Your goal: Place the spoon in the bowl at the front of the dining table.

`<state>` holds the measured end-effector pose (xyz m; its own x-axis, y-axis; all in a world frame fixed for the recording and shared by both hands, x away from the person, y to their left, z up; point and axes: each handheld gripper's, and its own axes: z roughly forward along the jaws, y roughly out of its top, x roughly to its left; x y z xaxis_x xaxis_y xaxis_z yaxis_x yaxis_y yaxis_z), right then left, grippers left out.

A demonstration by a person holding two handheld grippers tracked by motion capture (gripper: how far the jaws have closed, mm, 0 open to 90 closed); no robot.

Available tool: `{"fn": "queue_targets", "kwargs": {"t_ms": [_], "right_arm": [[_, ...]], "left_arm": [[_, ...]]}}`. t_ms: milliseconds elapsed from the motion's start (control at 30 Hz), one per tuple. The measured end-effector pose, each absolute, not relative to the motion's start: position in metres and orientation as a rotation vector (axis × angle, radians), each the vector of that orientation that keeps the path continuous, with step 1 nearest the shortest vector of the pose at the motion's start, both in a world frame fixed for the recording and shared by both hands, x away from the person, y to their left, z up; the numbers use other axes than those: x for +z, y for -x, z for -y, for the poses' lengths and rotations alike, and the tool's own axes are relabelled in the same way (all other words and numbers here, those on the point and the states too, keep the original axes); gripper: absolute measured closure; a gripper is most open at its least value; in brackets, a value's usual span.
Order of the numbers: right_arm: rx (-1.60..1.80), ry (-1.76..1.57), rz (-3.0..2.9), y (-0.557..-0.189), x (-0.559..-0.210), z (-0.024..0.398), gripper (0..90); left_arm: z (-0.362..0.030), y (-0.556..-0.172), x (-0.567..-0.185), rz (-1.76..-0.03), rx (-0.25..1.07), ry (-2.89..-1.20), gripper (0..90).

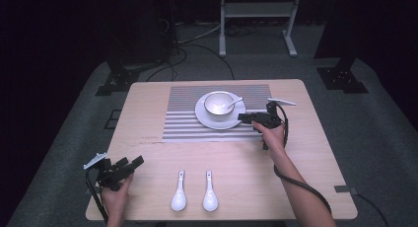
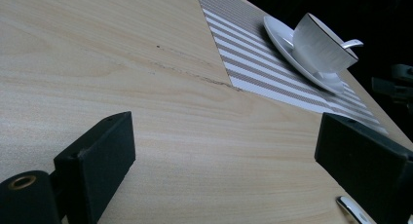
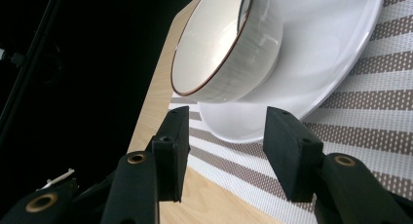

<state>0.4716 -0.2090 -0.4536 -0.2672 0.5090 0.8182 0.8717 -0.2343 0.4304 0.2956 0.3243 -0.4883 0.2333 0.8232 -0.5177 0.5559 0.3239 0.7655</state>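
At the lower left of the high view, your left gripper (image 1: 129, 164) rests at the table's (image 1: 148, 118) near edge, its jaws standing wide with nothing between them. Right of it, at the bottom centre, two white spoons (image 1: 179, 192) lie side by side, apart from each other. At the upper centre a bowl (image 1: 219, 104) with a spoon in it sits on a plate (image 1: 205, 118), on the striped mat (image 1: 182, 123). Just right of the plate, your right gripper (image 1: 242, 117) points at its rim, jaws partly open and empty, the rim just ahead of them in the right gripper view.
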Motion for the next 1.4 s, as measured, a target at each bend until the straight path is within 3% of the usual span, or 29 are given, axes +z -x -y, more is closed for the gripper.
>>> {"fn": "queue_targets", "kwargs": {"t_ms": [1400], "right_arm": [[-1.464,1.516,1.759,-0.406,-0.468,0.220,47.1]], "left_arm": [[-0.324,-0.296,-0.488,-1.447,0.290,-1.351,6.3]]}}
